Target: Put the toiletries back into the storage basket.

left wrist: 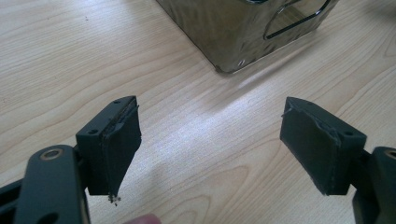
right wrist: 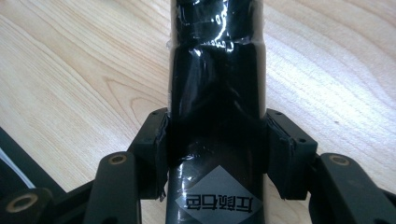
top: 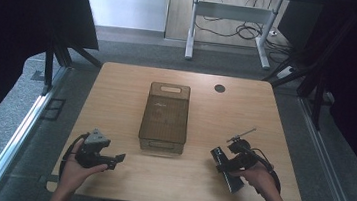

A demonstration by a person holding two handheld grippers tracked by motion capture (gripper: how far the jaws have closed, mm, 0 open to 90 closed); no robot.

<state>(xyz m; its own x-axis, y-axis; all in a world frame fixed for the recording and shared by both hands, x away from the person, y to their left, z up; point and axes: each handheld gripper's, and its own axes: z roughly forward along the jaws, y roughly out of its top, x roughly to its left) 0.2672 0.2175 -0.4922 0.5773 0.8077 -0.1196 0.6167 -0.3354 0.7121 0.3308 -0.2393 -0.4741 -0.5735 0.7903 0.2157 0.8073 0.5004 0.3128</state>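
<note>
Two hand-held grippers work over a pale wooden worktop [top: 116,99] with rounded corners and a round black cable hole [top: 219,88] near its far right edge. The wood grain runs in long light bands, and soft glare lies on it in both gripper views.

The left hand-held gripper [top: 119,158] sits at the near left of the worktop, its jaws released and standing wide apart with bare wood between them; in the left gripper view [left wrist: 210,140] its two black pads frame the near corner of a smoky, see-through plastic bin [top: 164,117], which stands in the middle of the worktop, lengthwise away from the person, well apart from both hands.

The right hand-held gripper [top: 220,161] is at the near right, grasping a black glossy-wrapped package [top: 229,173]. In the right gripper view the package [right wrist: 217,93] runs straight up between the jaws, both pads pressing its sides, a grey diamond label with characters at its near end.

Beyond the worktop lies grey carpet [top: 136,51], then a strip of lighter wooden floor under a white-framed desk [top: 230,15] with loose cables [top: 246,32] around its legs. Dark curtains [top: 19,13] close in both sides, and metal rails [top: 23,124] run along the floor at left and right.
</note>
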